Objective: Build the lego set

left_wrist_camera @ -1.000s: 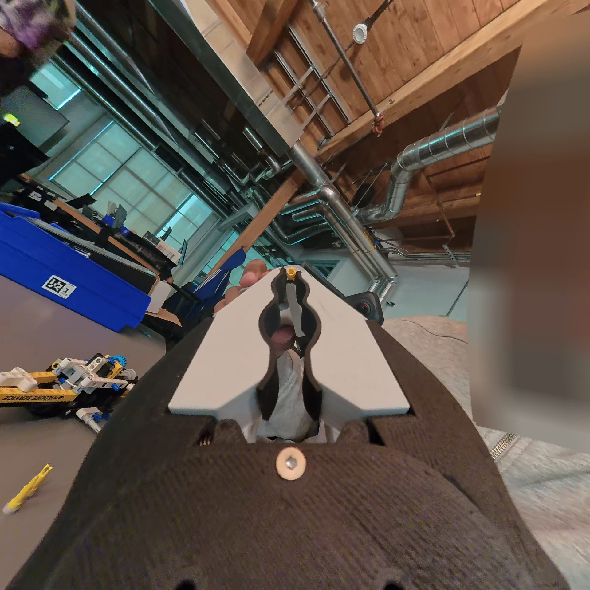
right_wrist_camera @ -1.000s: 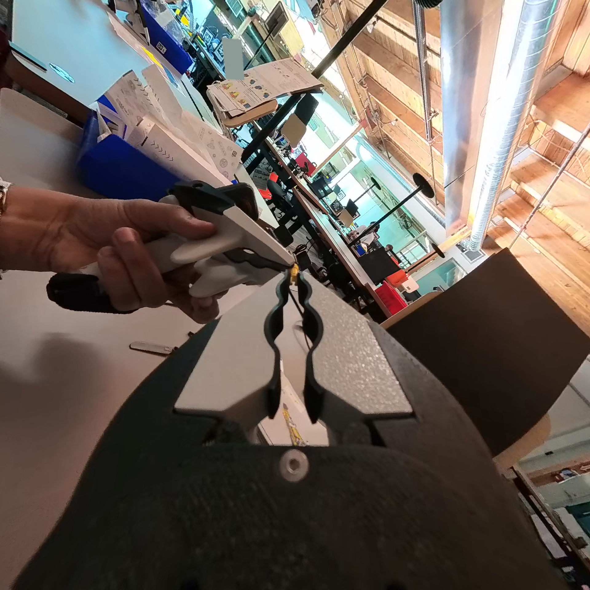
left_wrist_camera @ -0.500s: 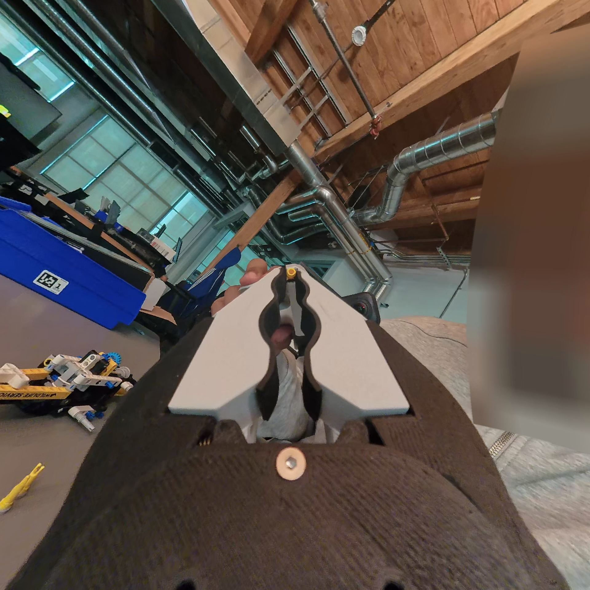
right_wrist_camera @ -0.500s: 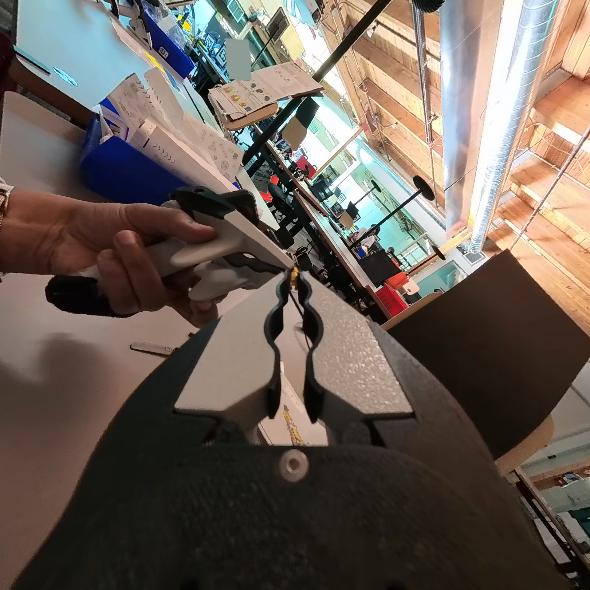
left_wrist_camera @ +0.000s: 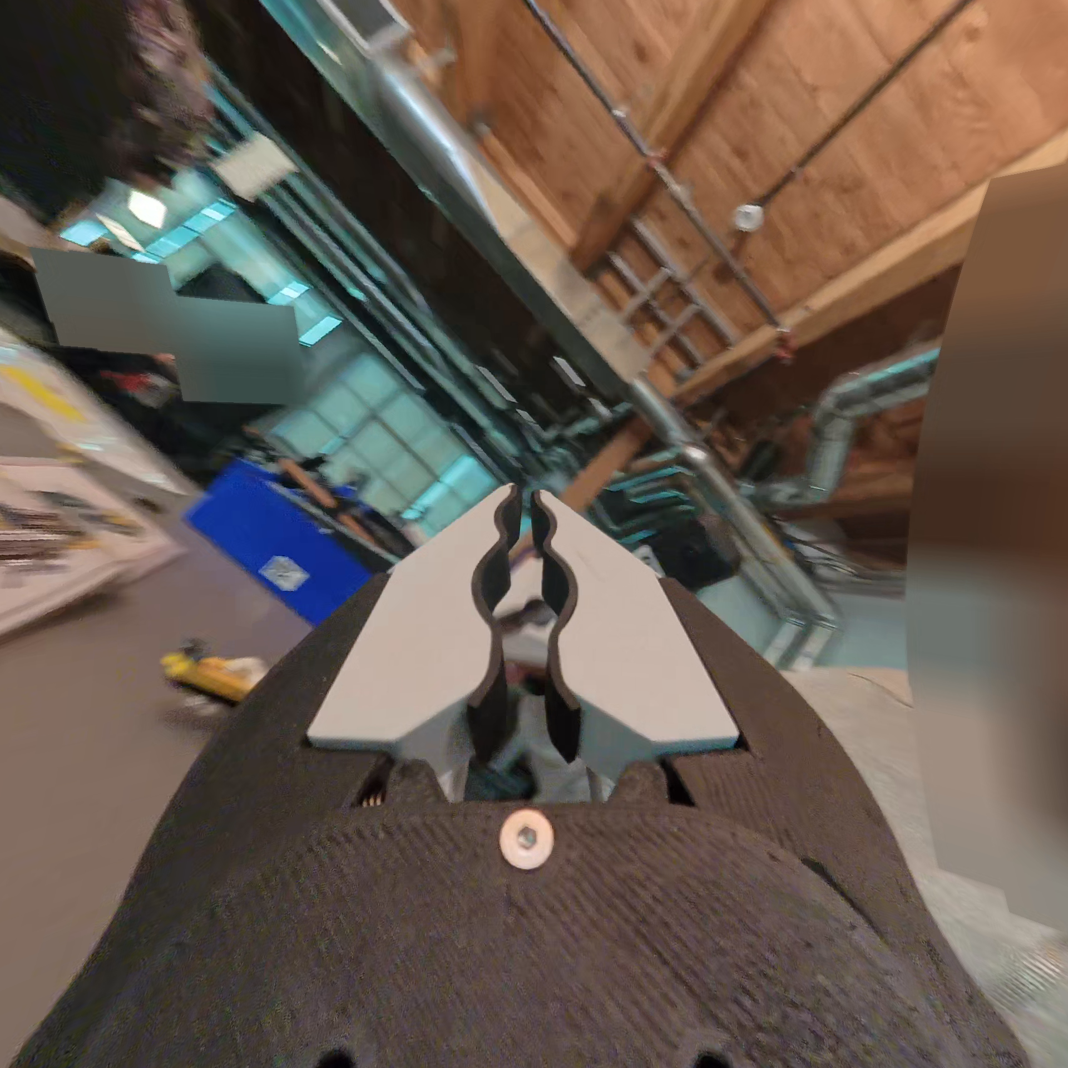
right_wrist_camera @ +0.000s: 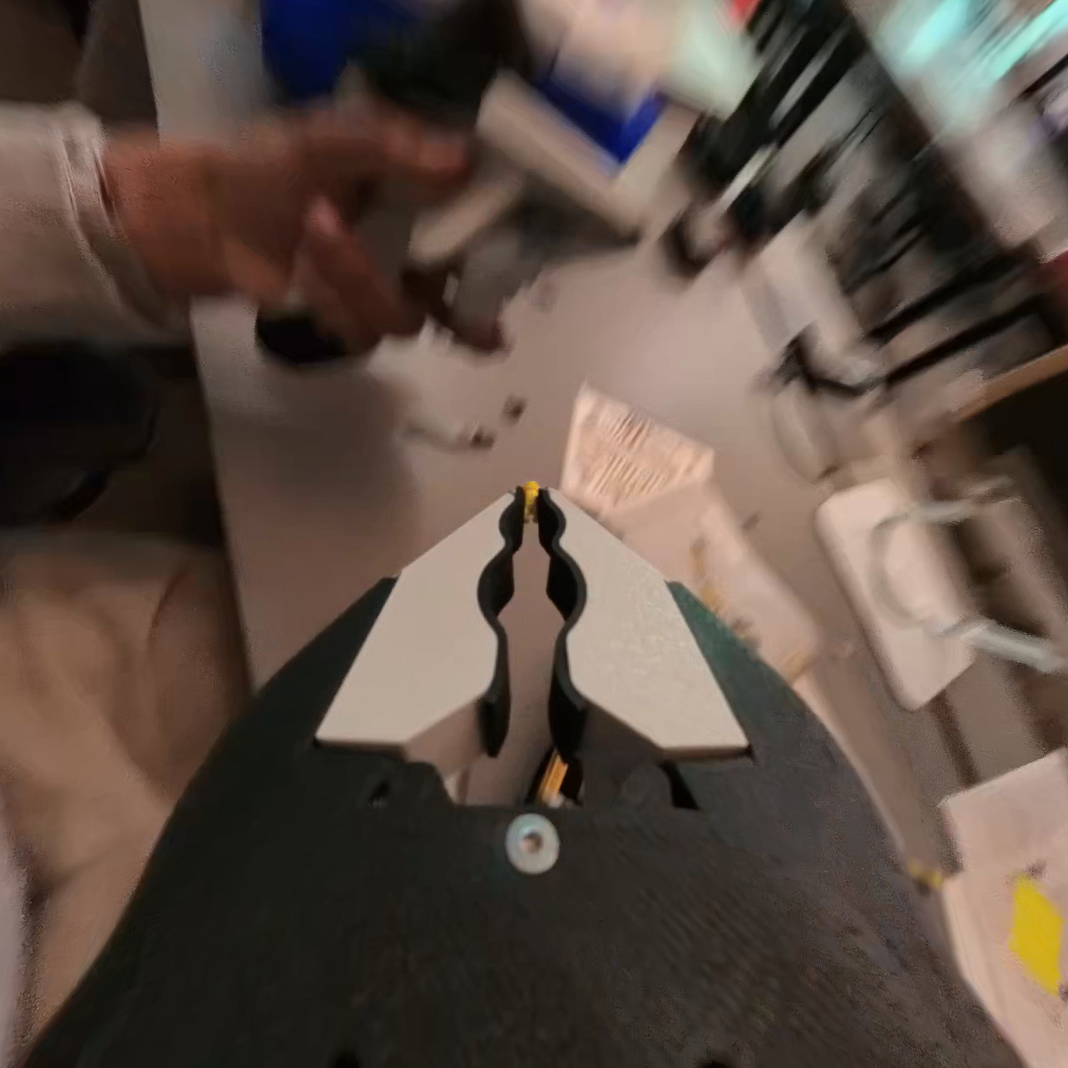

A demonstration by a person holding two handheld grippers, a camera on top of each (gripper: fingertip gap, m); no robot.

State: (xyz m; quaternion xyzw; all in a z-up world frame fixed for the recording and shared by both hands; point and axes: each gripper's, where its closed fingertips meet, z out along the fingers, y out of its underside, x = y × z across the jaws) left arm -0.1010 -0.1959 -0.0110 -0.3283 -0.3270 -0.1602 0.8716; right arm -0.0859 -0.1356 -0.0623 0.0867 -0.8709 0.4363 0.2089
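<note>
My right gripper (right_wrist_camera: 530, 498) is shut on a small yellow lego pin (right_wrist_camera: 530, 491) that pokes out at the fingertips, held above the grey table. My left gripper (left_wrist_camera: 523, 498) has its jaws slightly apart with nothing between them. In the right wrist view the left gripper (right_wrist_camera: 479, 231) shows blurred at upper left, held by a hand (right_wrist_camera: 260, 231). The partly built yellow lego model (left_wrist_camera: 211, 676) lies on the table to the left in the left wrist view, blurred.
A blue bin (left_wrist_camera: 271, 543) stands behind the model, and white paper sheets (left_wrist_camera: 52, 537) lie at far left. In the right wrist view a white bag (right_wrist_camera: 630, 456), a white box (right_wrist_camera: 890, 583) and small loose parts (right_wrist_camera: 462, 433) lie on the table (right_wrist_camera: 323, 520). Both views are motion-blurred. One gripper's finger ends stand about 9 cm off the other's.
Earlier both grippers pinched the yellow pin tip to tip. The left gripper has let go and swung away to the left. The right gripper keeps the pin and has tilted down toward the table.
</note>
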